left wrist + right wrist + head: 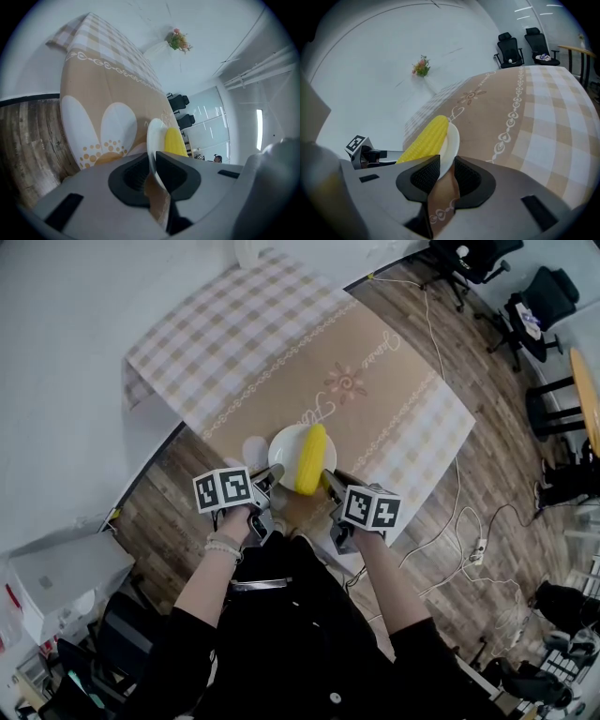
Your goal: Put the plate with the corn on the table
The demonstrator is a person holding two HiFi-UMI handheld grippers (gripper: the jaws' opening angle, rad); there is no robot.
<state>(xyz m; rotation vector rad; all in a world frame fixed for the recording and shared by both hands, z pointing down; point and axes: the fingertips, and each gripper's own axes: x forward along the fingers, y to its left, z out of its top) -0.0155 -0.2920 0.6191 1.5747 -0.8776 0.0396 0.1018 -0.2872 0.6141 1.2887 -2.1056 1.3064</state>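
Observation:
A white plate (284, 451) carrying a yellow corn cob (311, 458) sits at the near edge of the table (281, 343), which has a beige checked cloth. My left gripper (270, 476) holds the plate's left rim and my right gripper (328, 479) holds its right rim. In the left gripper view the plate (154, 136) stands edge-on between the pads of the left gripper (152, 171), with the corn (174, 140) behind it. In the right gripper view the plate rim (451, 140) lies between the pads of the right gripper (446, 171), and the corn (424, 140) lies on top. I cannot tell whether the plate rests on the cloth.
The tablecloth stretches away from me toward the white wall. Wooden floor surrounds the table. A cable and power strip (478, 545) lie on the floor at the right. Black office chairs (469, 259) stand at the far right. A grey box (66, 568) sits at my left.

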